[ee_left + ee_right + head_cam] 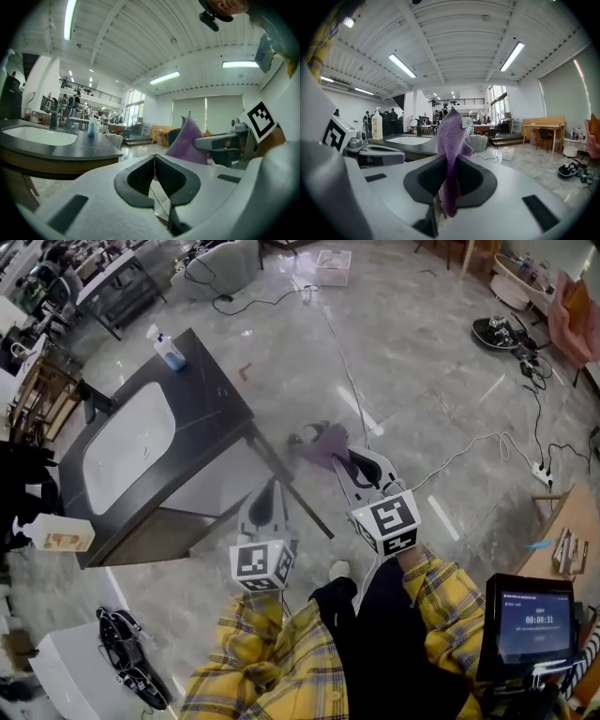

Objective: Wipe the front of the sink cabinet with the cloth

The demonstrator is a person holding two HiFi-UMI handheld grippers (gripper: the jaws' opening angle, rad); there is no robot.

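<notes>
Sink cabinet [208, 407] stands left of both grippers, apart from their fingertips. Left gripper [268, 493] has its jaws pressed together, empty. Right gripper [349, 461] clamps the purple cloth [322, 446], which sticks out past its fingertips.

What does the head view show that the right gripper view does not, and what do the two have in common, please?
Only the head view shows the person's yellow checked sleeves and the screen at lower right. Only the right gripper view shows the ceiling lights, a wooden table and, close up, the right gripper with its jaws pinching the cloth. Both show that purple cloth, the sink and the left gripper.
</notes>
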